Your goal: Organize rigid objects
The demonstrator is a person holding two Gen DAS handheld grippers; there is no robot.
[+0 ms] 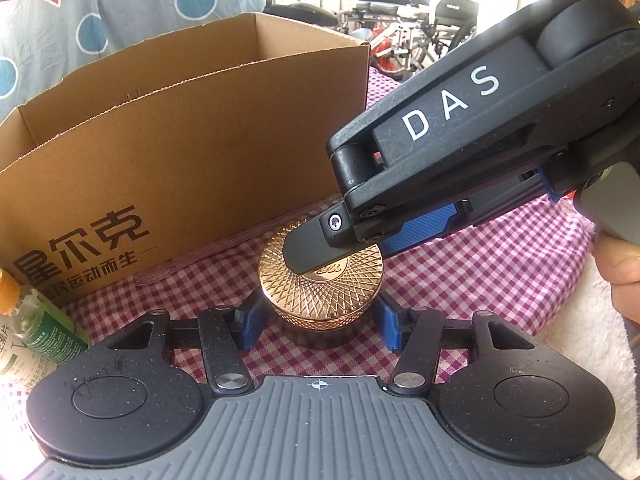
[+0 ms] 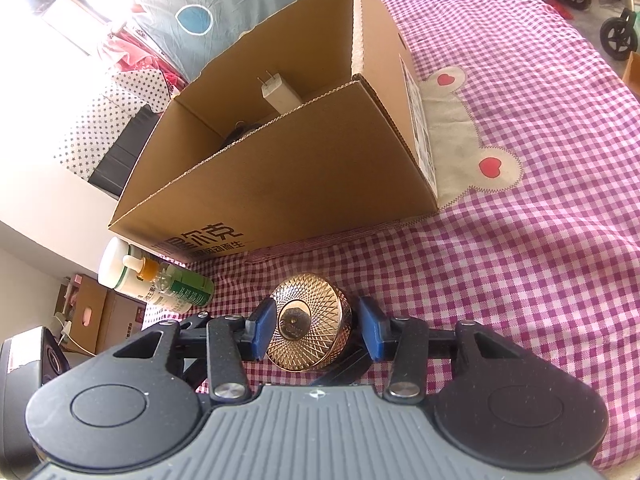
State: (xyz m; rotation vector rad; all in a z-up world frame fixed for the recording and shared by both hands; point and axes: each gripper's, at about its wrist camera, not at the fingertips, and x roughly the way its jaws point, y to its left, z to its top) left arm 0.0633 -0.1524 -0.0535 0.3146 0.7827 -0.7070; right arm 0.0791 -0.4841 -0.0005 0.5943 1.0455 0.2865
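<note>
Jaws first: my left gripper (image 1: 320, 326) is closing its two blue pads (image 1: 250, 326) on the lower sides of the gold round tin (image 1: 344, 292), one pad against each flank, so I am gripping it there. The tin is sitting upright on the pink checked cloth (image 1: 460, 280), its lid cut with a fine crossed pattern around a smooth centre.

My right gripper (image 2: 316, 330) is coming in from the right side and crossing over the same tin. In the left wrist view one of its black fingers (image 1: 308, 248) is lying over the top of the lid. In the right wrist view the tin is sitting between its blue pads: the left pad is overlapping the tin's edge, and a thin dark line is showing by the right pad, so I cannot tell whether this pair is pressing or only flanking it. Part of the hand (image 1: 616, 264) carrying that gripper is showing at the right edge.

Just behind the tin the open cardboard box (image 2: 280, 184) is standing on the cloth with printed characters on its near wall, and a white plug adapter (image 2: 276, 96) is leaning inside it. Left of the tin, near the box's front corner, a bottle with a green label (image 2: 180, 288) is lying on its side. Beyond the box's right end a beige patch with red hearts (image 2: 460, 136) is showing, sewn onto the cloth, and wheelchairs (image 1: 420, 8) are standing far behind.
</note>
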